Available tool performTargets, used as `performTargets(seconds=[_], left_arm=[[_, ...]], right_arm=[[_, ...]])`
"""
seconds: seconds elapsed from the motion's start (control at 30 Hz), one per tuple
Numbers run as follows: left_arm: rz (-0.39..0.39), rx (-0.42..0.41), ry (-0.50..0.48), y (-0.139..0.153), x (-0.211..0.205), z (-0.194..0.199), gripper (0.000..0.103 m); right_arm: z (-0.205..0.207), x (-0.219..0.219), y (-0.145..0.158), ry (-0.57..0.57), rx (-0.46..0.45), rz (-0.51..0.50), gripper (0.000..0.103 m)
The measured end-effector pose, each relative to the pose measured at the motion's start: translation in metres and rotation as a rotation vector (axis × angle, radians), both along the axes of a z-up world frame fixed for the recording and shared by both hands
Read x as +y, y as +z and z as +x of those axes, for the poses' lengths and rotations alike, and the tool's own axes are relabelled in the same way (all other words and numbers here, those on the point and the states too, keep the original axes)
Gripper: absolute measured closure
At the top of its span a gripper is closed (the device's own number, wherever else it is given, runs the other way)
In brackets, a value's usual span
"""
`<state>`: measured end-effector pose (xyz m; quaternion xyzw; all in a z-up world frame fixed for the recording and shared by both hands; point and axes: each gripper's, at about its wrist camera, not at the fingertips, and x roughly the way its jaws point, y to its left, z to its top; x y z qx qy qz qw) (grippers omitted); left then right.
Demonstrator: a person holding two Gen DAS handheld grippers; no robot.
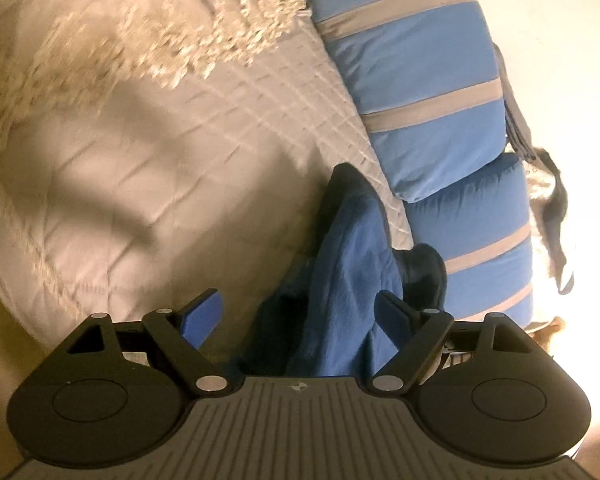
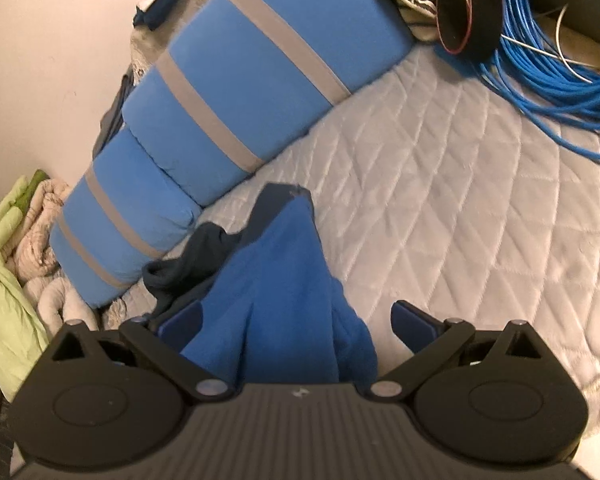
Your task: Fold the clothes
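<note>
Quilted bed carries blue garment, striped pillows, cable coil

Warm indoor light, fisheye views.
Left view motion-blurred, glare blown out at right edge, soft shadow on quilt; edges bowed, corners vignetted.

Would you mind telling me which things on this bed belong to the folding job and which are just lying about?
Part of the job:
- blue garment, between the open fingers of both grippers
- left gripper
- right gripper
- quilted bedspread, the work surface

Lying about:
- blue striped pillows
- coil of blue cable
- light green cloth
</note>
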<state>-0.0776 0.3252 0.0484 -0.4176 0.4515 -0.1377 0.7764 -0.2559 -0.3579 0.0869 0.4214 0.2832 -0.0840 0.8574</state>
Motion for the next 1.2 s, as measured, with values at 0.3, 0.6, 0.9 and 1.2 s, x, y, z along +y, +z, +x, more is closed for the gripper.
performTargets(seconds=[0.3,0.6,0.9,1.2], left_arm=[[0.352,-0.236,-0.166,0.018,-0.029,0.034,0.020],[0.243,-0.338,-0.337,0.002,-0.046,0.079,0.020],[0.217,-0.434,-0.497,-0.005,-0.057,0.105,0.024],[0.231,-0.469,-0.598,-0.006,-0.077,0.118,0.051]], right_arm=[[0.041,-0.011,0.002,0.069,-0.042,-0.075,0.000],[0.101,-0.037,-0.022,0.229,-0.044,-0.110,0.000],[0.129,-0.049,-0.043,0.358,-0.084,-0.130,0.014],[0.150,-0.048,-0.051,0.435,-0.103,-0.156,0.060]])
